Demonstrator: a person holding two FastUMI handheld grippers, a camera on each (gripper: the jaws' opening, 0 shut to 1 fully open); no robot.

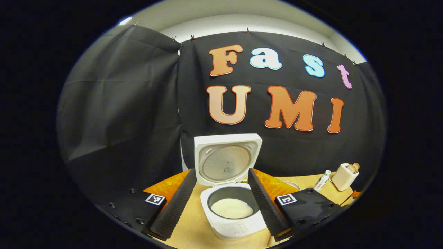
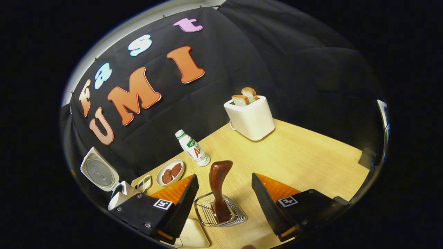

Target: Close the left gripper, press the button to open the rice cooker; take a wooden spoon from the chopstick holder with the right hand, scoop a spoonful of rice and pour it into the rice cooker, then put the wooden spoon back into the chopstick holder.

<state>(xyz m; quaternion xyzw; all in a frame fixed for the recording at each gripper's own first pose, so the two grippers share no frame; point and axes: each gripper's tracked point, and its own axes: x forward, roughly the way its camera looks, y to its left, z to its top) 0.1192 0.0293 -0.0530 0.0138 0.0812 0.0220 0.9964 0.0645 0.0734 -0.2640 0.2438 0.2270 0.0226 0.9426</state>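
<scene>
In the left gripper view we see the left tool (image 1: 221, 204) with its two fingers (image 1: 174, 207) wide apart, holding nothing, and between them stands the rice cooker (image 1: 232, 211) on the wooden bench (image 1: 188, 231). The lid (image 1: 226, 159) of the cooker is open and stands upright behind the pot, and inside the dark inner pot lies a heap of white rice (image 1: 232, 208). To the right, farther on the bench, we see a small bottle (image 1: 322, 180) and a cream toaster (image 1: 344, 176) with bread in it. In the right gripper view the right tool (image 2: 223, 204) is also open, its fingers (image 2: 183, 204) well apart and pressing on nothing. Between them stands the wire chopstick holder (image 2: 207, 212), and the dark wooden spoon (image 2: 218, 185) stands upright in it, with its handle pointing up and leaning slightly. We cannot tell if the fingers touch the holder. Beyond it stands the bottle (image 2: 192, 148), tilted in this view, and beside it a small dish (image 2: 169, 172) with dark red pieces. The toaster (image 2: 250, 117) with two slices of bread (image 2: 244, 96) stands at the far side of the bench (image 2: 304, 155). At the left edge the open rice cooker (image 2: 104, 180) is seen, partly hidden by the tool body.
</scene>
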